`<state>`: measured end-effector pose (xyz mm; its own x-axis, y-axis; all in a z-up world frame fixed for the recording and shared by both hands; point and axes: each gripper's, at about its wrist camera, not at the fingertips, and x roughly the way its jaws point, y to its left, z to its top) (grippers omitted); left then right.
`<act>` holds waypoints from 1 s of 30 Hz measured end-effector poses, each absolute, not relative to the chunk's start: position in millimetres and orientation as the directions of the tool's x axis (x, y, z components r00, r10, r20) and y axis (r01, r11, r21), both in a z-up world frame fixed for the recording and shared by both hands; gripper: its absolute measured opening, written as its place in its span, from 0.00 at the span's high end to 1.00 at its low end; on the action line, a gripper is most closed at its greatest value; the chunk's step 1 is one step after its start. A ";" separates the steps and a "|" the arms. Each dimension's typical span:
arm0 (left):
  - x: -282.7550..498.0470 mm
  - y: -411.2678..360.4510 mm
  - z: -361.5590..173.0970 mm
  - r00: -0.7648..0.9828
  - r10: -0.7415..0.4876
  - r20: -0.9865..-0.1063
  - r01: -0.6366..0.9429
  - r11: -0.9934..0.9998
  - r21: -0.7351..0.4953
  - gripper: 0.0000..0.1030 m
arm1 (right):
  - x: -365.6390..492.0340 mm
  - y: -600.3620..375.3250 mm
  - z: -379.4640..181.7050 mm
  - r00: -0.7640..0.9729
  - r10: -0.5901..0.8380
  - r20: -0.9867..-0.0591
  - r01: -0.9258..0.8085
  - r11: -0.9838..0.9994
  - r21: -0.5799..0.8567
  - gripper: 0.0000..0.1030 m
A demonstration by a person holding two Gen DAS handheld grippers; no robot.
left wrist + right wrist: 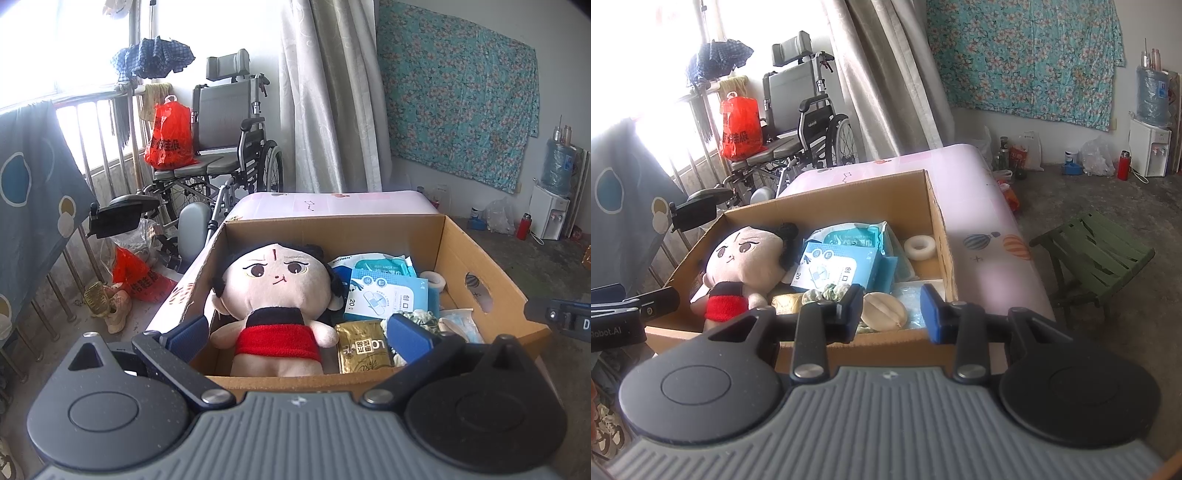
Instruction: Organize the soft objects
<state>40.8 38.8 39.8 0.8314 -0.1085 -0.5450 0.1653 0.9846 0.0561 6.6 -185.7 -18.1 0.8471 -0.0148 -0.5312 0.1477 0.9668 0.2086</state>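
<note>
I am holding both claws just short of the cardboard box [491, 266], which is sitting on a pink table [990, 229], and both are standing empty: the left claw [295, 334] is spread wide with its blue pads either side of the doll's body in my view, gripping nothing, and the right claw [892, 314] is spread as well, framing the near right corner of the box. The soft things are already lying inside: the plush doll [275, 295] is resting on its back along the left wall, a blue packet of plasters [384, 295] is leaning beside its head, a wet-wipes pack [380, 264] is sitting behind that, a roll of tape [919, 245] is lying by the far right wall, a gold sachet [364, 347] is lying next to the doll's arm, and a green scrunchie [827, 293] and a round cream puff [884, 308] are crowding the near right corner (some pale plastic-wrapped stuff beside them I cannot make out). I am judging this fits either a box being emptied for sorting or one just filled, so I am not committing to a pick; any reach inside will need a straight descent clear of the cardboard walls.
</note>
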 end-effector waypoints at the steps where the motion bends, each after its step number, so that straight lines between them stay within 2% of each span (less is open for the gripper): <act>1: 40.9 39.0 39.7 0.831 -0.108 -0.545 0.165 0.985 0.055 0.00 | 6.5 -185.5 -17.7 0.848 -0.012 -0.530 0.146 0.966 0.212 0.67; 6: 40.5 39.3 40.0 0.831 -0.108 -0.545 0.165 0.985 0.056 0.00 | 5.6 -184.3 -16.7 0.852 -0.013 -0.523 0.145 0.967 0.211 0.64; 30: 37.3 35.3 41.0 0.833 -0.133 -0.537 0.192 0.980 0.056 0.00 | 3.2 -182.1 -19.1 0.849 -0.011 -0.528 0.145 0.966 0.214 0.62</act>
